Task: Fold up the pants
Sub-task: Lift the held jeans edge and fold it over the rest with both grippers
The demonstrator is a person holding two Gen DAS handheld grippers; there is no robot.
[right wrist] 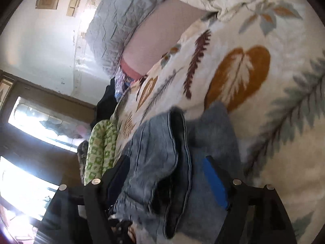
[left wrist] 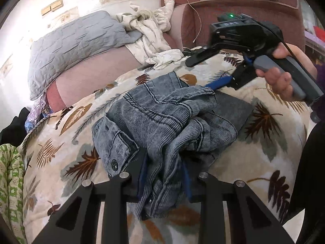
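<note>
Grey-blue corduroy pants [left wrist: 162,120] lie bunched on a leaf-print blanket [left wrist: 71,158]. My left gripper [left wrist: 164,174] is shut on a bunch of the pants' near edge; fabric fills the gap between its black fingers. My right gripper [left wrist: 211,88] comes in from the upper right, held by a hand [left wrist: 280,77], its blue-padded fingertip at the far edge of the pants. In the right wrist view the pants [right wrist: 162,162] sit between the fingers of the right gripper [right wrist: 168,174], which look closed on a folded edge.
A grey quilted pillow [left wrist: 75,46] and crumpled cream cloth [left wrist: 150,30] lie at the back by a maroon headboard [left wrist: 233,4]. A green patterned cloth [left wrist: 10,172] hangs at the left edge. A window [right wrist: 40,126] shows on the left.
</note>
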